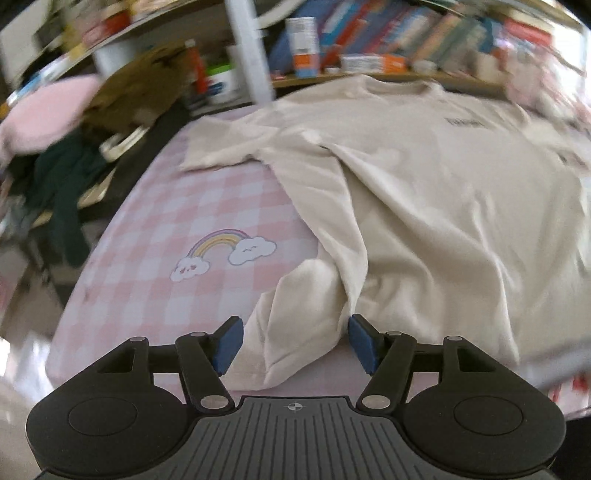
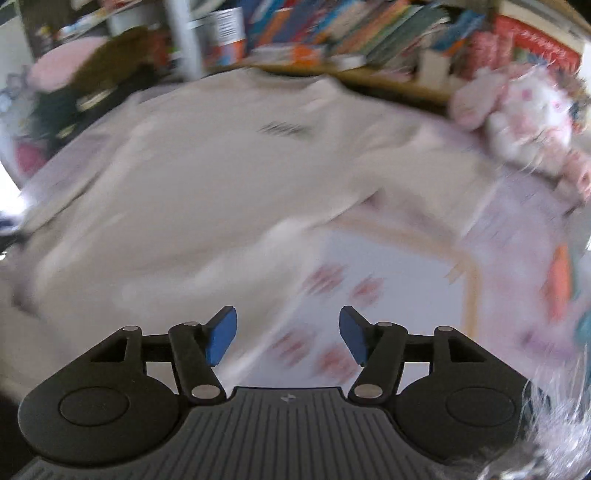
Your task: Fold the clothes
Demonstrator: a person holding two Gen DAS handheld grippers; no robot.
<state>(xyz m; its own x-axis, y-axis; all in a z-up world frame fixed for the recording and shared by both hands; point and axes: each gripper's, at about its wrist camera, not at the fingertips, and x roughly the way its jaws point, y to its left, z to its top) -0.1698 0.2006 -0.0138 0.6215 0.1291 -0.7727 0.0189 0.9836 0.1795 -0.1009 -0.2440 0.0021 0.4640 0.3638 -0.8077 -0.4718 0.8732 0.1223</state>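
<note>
Both grippers spread wide and empty above a cream T-shirt laid on a bed.

The left gripper (image 1: 295, 343) has its blue pads (image 1: 229, 345) far apart, with the T-shirt (image 1: 424, 206) hem bunched in the gap at lower centre; contact cannot be judged. The shirt lies flat on the pink checked sheet (image 1: 155, 236), collar toward the top of the frame. The right gripper (image 2: 288, 338) is equally wide, holding nothing, with the shirt (image 2: 192, 177) at centre left; this view is heavily blurred.

Right wrist view all motion-blurred; shirt (image 2: 207, 177) print unreadable, books (image 2: 332, 33) top of frame just smears. Left view shirt cut off at right edge.
</note>
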